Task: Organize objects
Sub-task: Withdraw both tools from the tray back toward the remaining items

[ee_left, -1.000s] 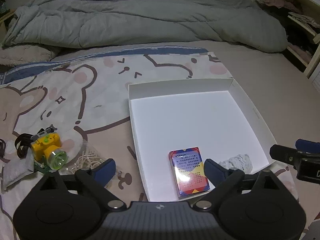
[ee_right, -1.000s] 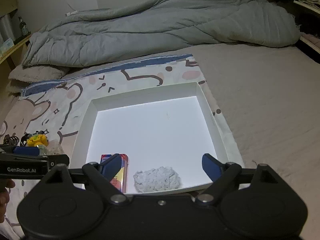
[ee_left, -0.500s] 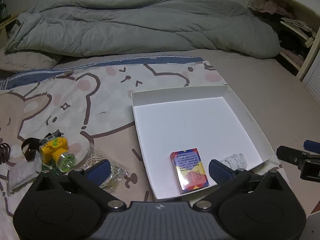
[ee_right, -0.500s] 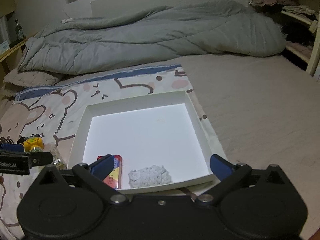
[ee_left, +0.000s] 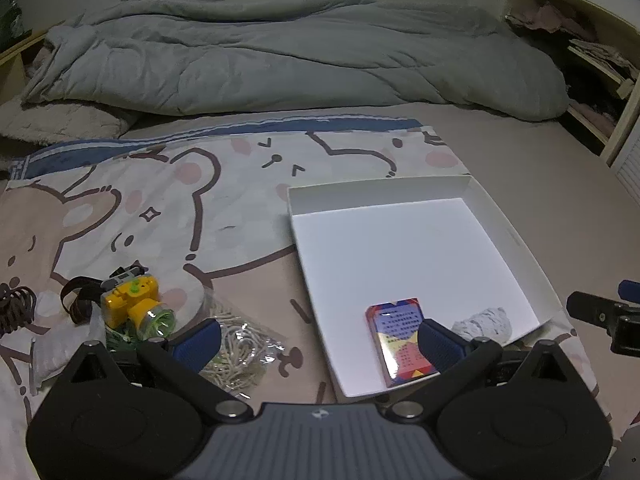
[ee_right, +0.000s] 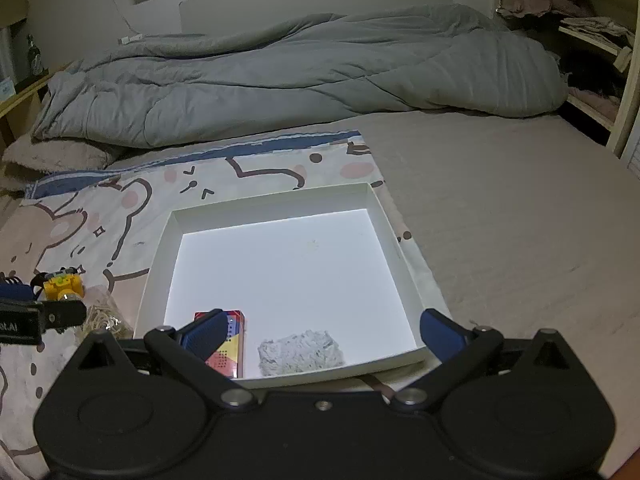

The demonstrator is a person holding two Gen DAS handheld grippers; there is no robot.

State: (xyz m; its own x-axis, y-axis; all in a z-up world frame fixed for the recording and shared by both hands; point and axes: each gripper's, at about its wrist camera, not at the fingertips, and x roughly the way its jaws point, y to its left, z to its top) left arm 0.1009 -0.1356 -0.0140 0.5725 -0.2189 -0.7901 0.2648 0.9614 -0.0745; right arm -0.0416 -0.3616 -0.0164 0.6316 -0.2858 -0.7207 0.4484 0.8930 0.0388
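Note:
A white shallow box [ee_left: 508, 236] [ee_right: 404, 260] lies on the bed. In it lie a colourful card pack [ee_left: 396, 332] [ee_right: 234, 344] and a crumpled grey-white cloth [ee_left: 486, 322] [ee_right: 300, 352], both near its front edge. To its left lie a yellow toy camera [ee_left: 134, 306] [ee_right: 64, 286], a clear bag of pale sticks [ee_left: 236, 346] [ee_right: 102, 318], a dark band [ee_left: 78, 300] and a grey pouch [ee_left: 60, 350]. My left gripper [ee_left: 316, 338] is open and empty above the box's front left corner. My right gripper [ee_right: 320, 332] is open and empty above the box's front edge.
A bear-print sheet [ee_left: 168, 200] covers the left of the bed. A rumpled grey duvet [ee_left: 300, 64] lies across the back. Shelves with clothes [ee_left: 600, 60] stand at the right. The right gripper's side [ee_left: 604, 316] shows at the right edge of the left wrist view.
Both grippers have pulled back and up from the box, so more of the bed shows. The bag of sticks now shows in the left wrist view. Both stay open and empty.

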